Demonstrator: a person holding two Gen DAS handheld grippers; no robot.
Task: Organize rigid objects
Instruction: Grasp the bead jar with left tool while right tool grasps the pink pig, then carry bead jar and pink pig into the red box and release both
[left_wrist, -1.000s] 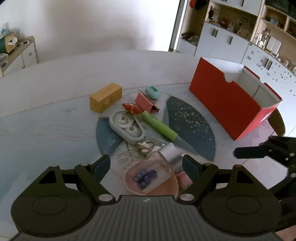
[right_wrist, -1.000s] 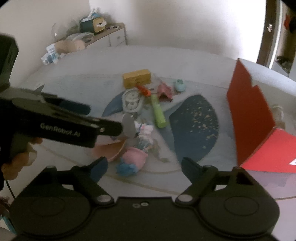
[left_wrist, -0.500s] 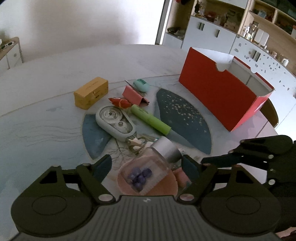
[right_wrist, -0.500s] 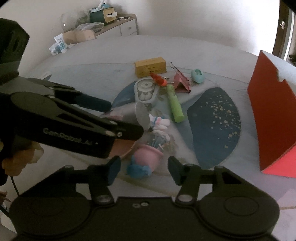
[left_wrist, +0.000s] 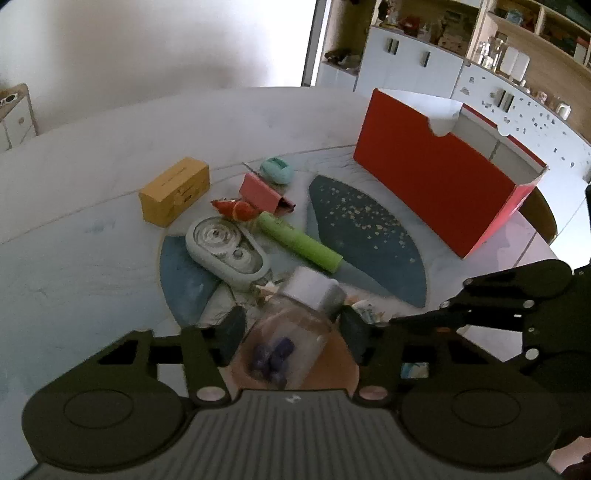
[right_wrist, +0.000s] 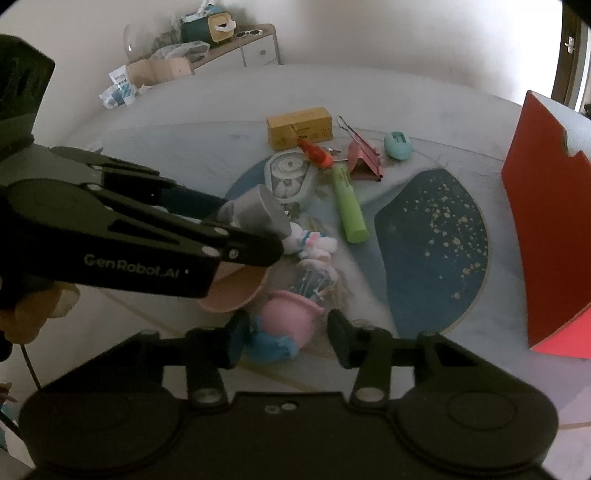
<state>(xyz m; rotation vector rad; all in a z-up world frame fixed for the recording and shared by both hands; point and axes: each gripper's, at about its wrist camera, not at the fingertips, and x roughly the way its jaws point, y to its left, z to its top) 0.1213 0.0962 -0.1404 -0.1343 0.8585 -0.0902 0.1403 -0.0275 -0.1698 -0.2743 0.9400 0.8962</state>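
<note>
Left wrist view: we see left gripper (left_wrist: 291, 328) fingers, just closing from wide spread, now pinching clear jar (left_wrist: 291, 339) with grey cap, near desk (left_wrist: 92, 229) edge; red box (left_wrist: 436, 192) far right.

Right wrist view: right gripper (right_wrist: 284, 334) fingers just narrowing around pink toy (right_wrist: 290, 323); contact unclear. We judge both pickups nearly secured.

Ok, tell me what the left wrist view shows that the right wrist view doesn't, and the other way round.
Only the left wrist view: the dark beads inside the clear jar between the left gripper fingers, whose jaws have just been closing, and the shelving behind the red box.

Only the right wrist view: the pink and blue toy between the right gripper fingers, also just closing, and the sideboard with clutter.

Both: the red box, yellow box, green tube and the jar's silver cap.
</note>
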